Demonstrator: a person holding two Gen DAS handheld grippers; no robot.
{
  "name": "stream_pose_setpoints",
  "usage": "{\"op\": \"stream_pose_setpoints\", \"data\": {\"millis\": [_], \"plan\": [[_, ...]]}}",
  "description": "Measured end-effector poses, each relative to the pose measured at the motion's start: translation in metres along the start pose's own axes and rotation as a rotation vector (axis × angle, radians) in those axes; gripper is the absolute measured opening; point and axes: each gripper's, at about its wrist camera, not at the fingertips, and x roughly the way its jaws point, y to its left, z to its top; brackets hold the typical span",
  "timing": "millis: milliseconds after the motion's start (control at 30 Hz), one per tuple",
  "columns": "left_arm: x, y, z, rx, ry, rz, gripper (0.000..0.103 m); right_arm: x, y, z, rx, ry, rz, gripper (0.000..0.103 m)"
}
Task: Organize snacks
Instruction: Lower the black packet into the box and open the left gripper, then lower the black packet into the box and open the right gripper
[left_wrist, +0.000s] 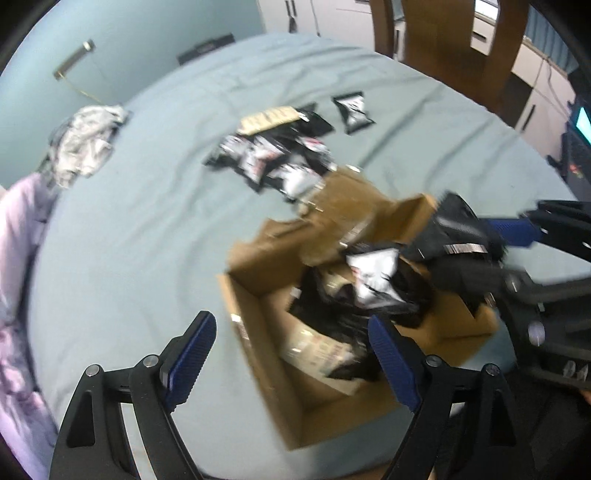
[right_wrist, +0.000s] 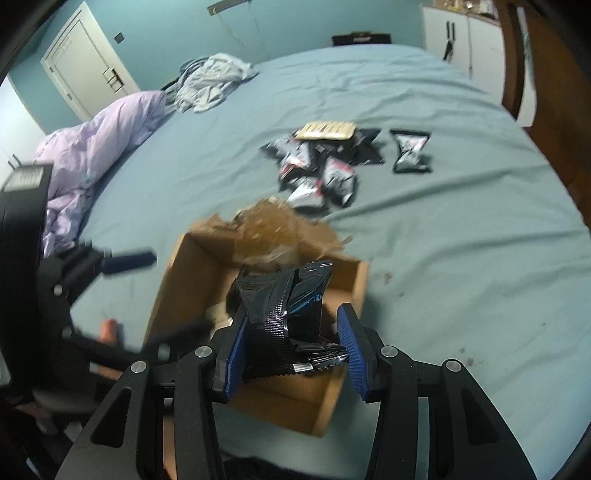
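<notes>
An open cardboard box (left_wrist: 258, 332) (right_wrist: 177, 288) stands on the blue-grey bed sheet (left_wrist: 129, 240), with several black-and-white snack packets (left_wrist: 373, 280) inside. My left gripper (left_wrist: 291, 325) hangs open and wide above the box's near side, nothing between its pads; the right wrist view shows one of its fingers (right_wrist: 129, 261) blurred at the left. My right gripper (right_wrist: 291, 314) is shut on a black snack packet (right_wrist: 284, 299) (left_wrist: 454, 229) over the box's right side. A pile of more packets (left_wrist: 269, 158) (right_wrist: 317, 173) lies beyond the box, with a beige packet (right_wrist: 327, 130) and a single packet (right_wrist: 410, 151) apart.
A lilac duvet (right_wrist: 92, 147) and crumpled grey clothes (right_wrist: 214, 81) lie at the bed's left and far side. Wooden furniture (left_wrist: 461, 48) stands past the far right edge. A white door (right_wrist: 81, 62) and white cabinets (right_wrist: 461, 40) line the walls.
</notes>
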Motion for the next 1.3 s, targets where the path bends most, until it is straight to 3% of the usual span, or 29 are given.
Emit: {"op": "stream_pose_setpoints", "data": {"millis": [133, 467, 600, 733, 1000, 1300], "plan": [[-0.004, 0.007, -0.001, -0.001, -0.018, 0.048, 0.086, 0.008, 0.013, -0.002, -0.065, 0.036, -0.068, 0.045], [0.002, 0.017, 0.006, -0.051, 0.005, 0.036, 0.086, 0.026, 0.026, -0.002, -0.116, 0.120, -0.067, 0.046], [0.001, 0.019, 0.006, -0.053, 0.000, 0.046, 0.086, 0.032, 0.023, -0.001, -0.087, 0.137, -0.038, 0.046], [0.000, 0.018, 0.006, -0.052, -0.003, 0.041, 0.086, 0.037, 0.015, 0.000, -0.016, 0.150, -0.016, 0.055], [-0.002, 0.022, 0.007, -0.069, -0.010, 0.047, 0.086, 0.015, 0.009, 0.002, 0.003, 0.039, -0.038, 0.055], [-0.005, 0.026, 0.008, -0.094, -0.016, 0.040, 0.086, -0.021, -0.004, -0.003, 0.078, -0.121, -0.163, 0.055]]}}
